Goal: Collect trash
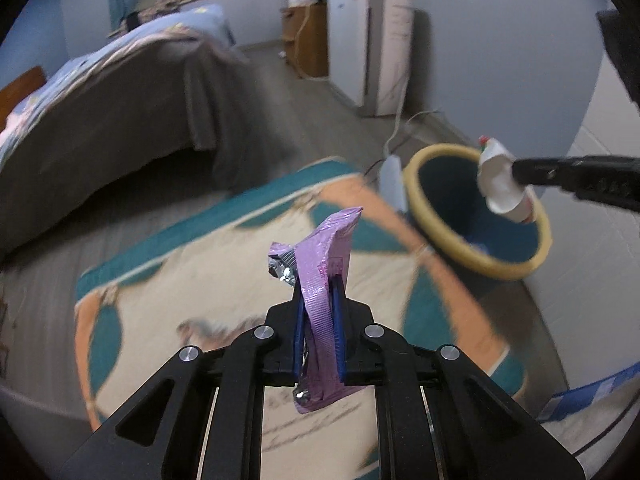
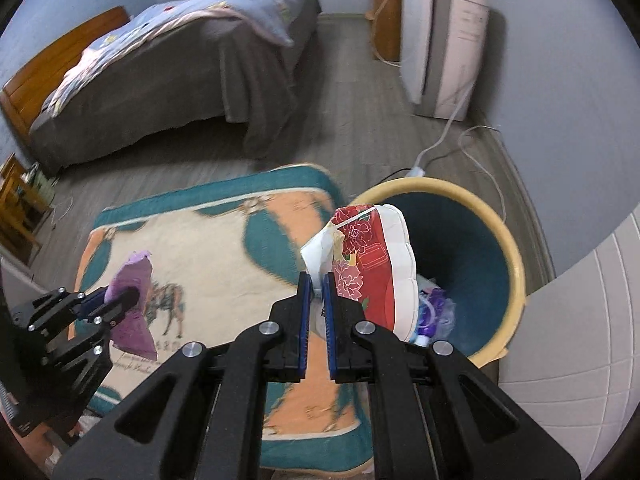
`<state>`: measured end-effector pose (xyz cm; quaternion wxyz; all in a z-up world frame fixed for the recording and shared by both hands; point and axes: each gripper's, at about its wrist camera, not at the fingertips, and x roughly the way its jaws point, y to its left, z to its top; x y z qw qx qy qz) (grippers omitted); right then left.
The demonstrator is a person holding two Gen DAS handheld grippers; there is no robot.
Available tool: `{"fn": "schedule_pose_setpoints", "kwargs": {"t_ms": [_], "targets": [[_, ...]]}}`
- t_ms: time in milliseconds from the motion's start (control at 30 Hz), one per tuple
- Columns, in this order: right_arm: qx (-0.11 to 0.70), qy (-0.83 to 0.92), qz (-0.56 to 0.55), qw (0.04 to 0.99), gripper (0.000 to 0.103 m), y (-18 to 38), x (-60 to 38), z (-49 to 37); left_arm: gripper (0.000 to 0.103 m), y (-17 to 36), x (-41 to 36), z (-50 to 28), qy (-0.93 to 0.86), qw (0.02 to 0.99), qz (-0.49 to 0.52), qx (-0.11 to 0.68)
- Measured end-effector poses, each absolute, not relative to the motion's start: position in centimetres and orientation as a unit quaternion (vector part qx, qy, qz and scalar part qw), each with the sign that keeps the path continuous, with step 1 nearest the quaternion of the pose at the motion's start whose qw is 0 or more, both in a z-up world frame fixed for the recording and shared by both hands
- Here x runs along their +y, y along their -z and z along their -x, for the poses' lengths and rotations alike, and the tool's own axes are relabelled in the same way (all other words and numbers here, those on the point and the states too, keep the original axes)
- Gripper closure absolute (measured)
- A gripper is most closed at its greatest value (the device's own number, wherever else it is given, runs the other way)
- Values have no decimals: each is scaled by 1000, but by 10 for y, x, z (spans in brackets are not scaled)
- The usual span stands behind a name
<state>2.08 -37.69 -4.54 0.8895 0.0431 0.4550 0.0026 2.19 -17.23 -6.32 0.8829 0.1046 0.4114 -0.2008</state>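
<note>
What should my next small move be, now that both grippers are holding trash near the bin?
Probably ease the right gripper a little further over the bin, then open it. It is shut on the red and white packet, which already hangs at the bin's rim above trash inside. The left gripper, shut on the purple wrapper, is over the rug, so it should follow second.

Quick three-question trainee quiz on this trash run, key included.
1. What does the left gripper hold?
2. True or false: the red floral packet in the right gripper already lies in the bin.
3. The bin sits: A) on the bed B) on the floor beside the rug C) on the rug's middle.

Key: 1. purple wrapper. 2. False, it is still gripped. 3. B.
</note>
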Motion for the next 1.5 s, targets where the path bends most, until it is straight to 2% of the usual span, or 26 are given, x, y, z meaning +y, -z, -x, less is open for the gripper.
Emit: {"fn": "schedule_pose_setpoints", "kwargs": {"t_ms": [267, 600, 700, 767, 833, 967, 1000, 1067, 1100, 1133, 1167, 1233, 1300, 1500], "targets": [[451, 46, -105, 885, 97, 56, -447, -32, 90, 58, -243, -43, 299, 862, -119, 392], [462, 73, -145, 872, 97, 69, -486, -37, 90, 85, -316, -65, 386, 825, -149, 385], [462, 84, -150, 870, 96, 67, -487, -38, 79, 88, -324, -71, 383, 831, -140, 378], [460, 88, -156, 870, 95, 67, -489, -37, 63, 89, -325, -76, 374, 836, -134, 378], [461, 94, -162, 868, 92, 67, -493, -36, 55, 88, -322, -76, 373, 839, -120, 377], [463, 105, -175, 862, 85, 69, -501, -32, 47, 86, -310, -79, 363, 844, -119, 378], [464, 111, -173, 861, 80, 68, -501, -29, 43, 84, -305, -78, 357, 846, -117, 379], [464, 121, -171, 861, 61, 64, -501, -25, 25, 76, -294, -75, 345, 853, -113, 376], [464, 127, -171, 860, 43, 62, -501, -23, 20, 71, -289, -73, 340, 856, -111, 374], [460, 133, -171, 861, 29, 58, -500, -18, 12, 66, -283, -71, 334, 859, -106, 372], [458, 136, -169, 862, 25, 54, -499, -12, 8, 59, -276, -68, 327, 863, -101, 372], [455, 144, -163, 864, 12, 47, -496, -3, 6, 49, -268, -65, 315, 867, -98, 373], [449, 154, -161, 865, 5, 40, -493, 5, 5, 39, -261, -59, 301, 870, -99, 378], [445, 163, -140, 869, 6, 30, -471, 36, 5, 15, -249, -34, 264, 878, -133, 376]]}}
